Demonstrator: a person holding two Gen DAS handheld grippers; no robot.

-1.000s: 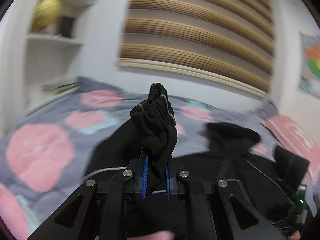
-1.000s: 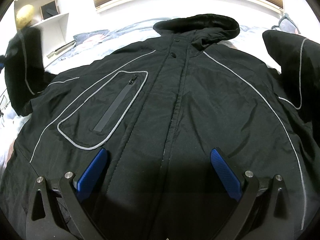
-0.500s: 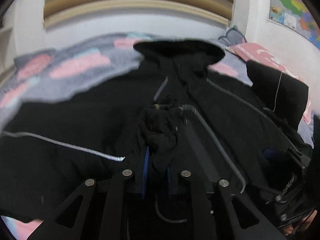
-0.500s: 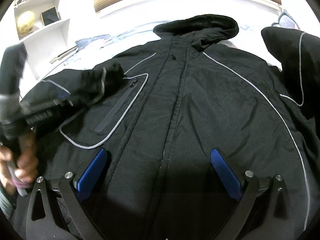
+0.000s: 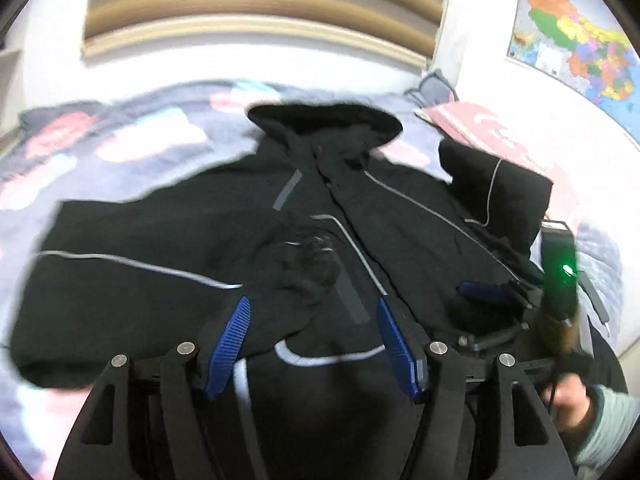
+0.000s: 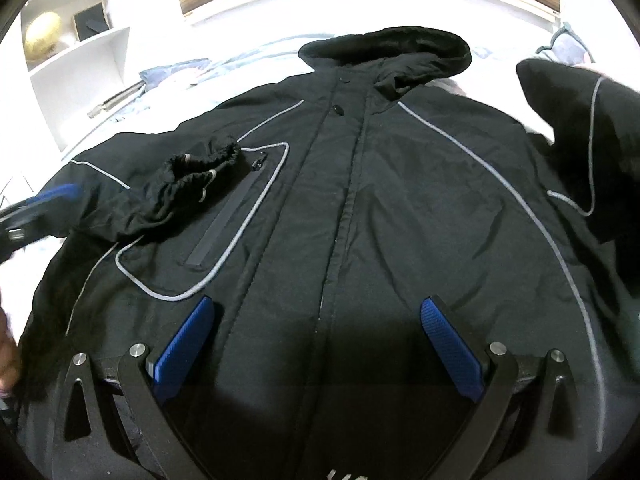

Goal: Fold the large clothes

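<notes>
On your far left, a white shelf unit (image 6: 80, 60) stands against the wall, holding a yellowish ball (image 6: 42, 38) and a small dark box (image 6: 91, 22). The bed (image 5: 120, 148) below it wears a grey cover with pink and pale blue patches.

Your left gripper (image 5: 312, 344) has its 2 blue pads spread wide with nothing pinched between them. It hangs just above the jacket's left sleeve cuff (image 6: 200, 176), which lies crumpled on the chest, its elastic end resting against the top of the zip pocket (image 6: 224, 220). In the right wrist view that gripper shows only as a blurred blue tip at the left edge.

The black jacket (image 6: 360, 200) lies face up and flat on the bed, front closed, hood (image 6: 384, 48) pointing toward the wall with the slatted wooden panel (image 5: 260, 4). Grey piping runs from the collar down both sides of the chest.

Your right gripper (image 6: 320, 344) is also spread wide and holds nothing; it sits low over the jacket's lower front, the 2 pads either side of the centre placket (image 6: 340, 208).

Further right, the other sleeve (image 6: 580, 128) rises in a bulky fold off the shoulder, not laid across the body. Beyond it lie a pink pillow (image 5: 480, 128) and, on the wall, a coloured map (image 5: 576, 36).
</notes>
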